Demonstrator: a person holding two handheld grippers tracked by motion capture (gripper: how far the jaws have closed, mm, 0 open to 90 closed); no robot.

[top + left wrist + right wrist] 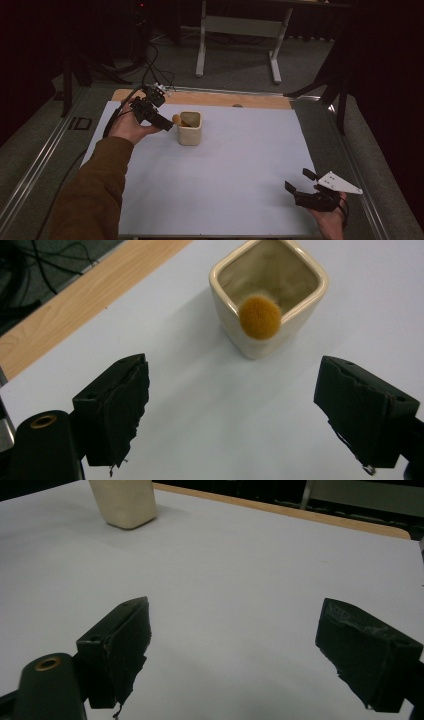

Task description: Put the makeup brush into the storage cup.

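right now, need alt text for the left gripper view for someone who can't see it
A cream square cup stands on a white table with a fuzzy orange ball resting on its near rim. The left gripper faces it from nearer the camera, its two black jaws wide open with nothing between them.

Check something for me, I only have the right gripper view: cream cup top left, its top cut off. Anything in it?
Observer: Yes. A fuzzy orange ball rests on the rim of the cream cup, at a corner.
Operator: Is the left gripper holding it?
Observer: No. The left gripper has its jaws wide apart, just short of the cup in the high view.
Operator: And where's my right gripper on the table?
Observer: The right gripper sits at the near right corner of the white mat, open, far from the cup.
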